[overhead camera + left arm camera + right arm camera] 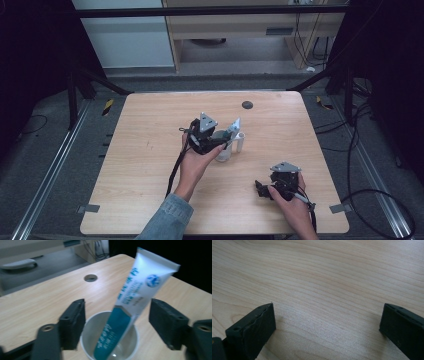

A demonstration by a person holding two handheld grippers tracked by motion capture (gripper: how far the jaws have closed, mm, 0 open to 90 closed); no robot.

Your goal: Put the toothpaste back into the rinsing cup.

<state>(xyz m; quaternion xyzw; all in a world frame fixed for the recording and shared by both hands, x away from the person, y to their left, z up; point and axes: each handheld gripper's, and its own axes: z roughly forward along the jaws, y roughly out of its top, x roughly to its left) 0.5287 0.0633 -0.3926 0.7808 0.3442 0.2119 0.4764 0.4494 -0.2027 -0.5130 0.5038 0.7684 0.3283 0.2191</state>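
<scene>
the white and teal plastic squeeze tube [136, 302] is standing tilted in a small white round cup [87, 340], its teal lower end sitting down inside the cup and its white crimped top leaning up and away toward the right of the left gripper view. in that view the tube is lying between the two black jaws of the left gripper [120, 325] but touching neither: the left jaw is standing just beside the cup's rim with a gap to the tube, and the right jaw is standing apart from the tube's white side. those jaws are standing wide apart and gripping nothing.

in the high view the cup [223, 152] and the tube [233, 127] are sitting near the middle of the light wooden table [150, 165], right at the tip of the left gripper [220, 142], which a hand in a blue denim sleeve [167, 217] is holding. a small white cylinder [239, 142] is standing just beside the cup on its right side. a dark round hole [247, 105] is showing in the tabletop farther back.

the right gripper [262, 190] is resting low near the front right part of the table, well apart from the cup. in the right gripper view its jaws are spread wide with bare wood grain [324, 290] between them, holding nothing.
</scene>
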